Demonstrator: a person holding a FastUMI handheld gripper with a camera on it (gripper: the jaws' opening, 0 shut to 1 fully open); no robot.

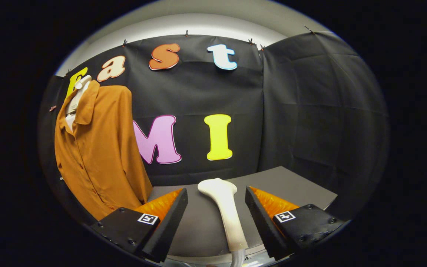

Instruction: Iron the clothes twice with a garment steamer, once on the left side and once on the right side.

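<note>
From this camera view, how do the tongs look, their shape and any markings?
The tongs have two wedge-shaped fingers that taper forward. Each is mounted on a black block fastened with screws, and each block carries a small square black-and-white marker. The inner faces look flat and dark, the outer sides ribbed.

Rust-orange shirt (100, 155), white steamer (226, 211) (glossy), grey table (295, 185).

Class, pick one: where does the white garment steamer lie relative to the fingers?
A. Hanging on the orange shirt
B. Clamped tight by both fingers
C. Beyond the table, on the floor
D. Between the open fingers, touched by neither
D: the steamer lies on the table between the spread fingers, with a gap on each side.
</note>
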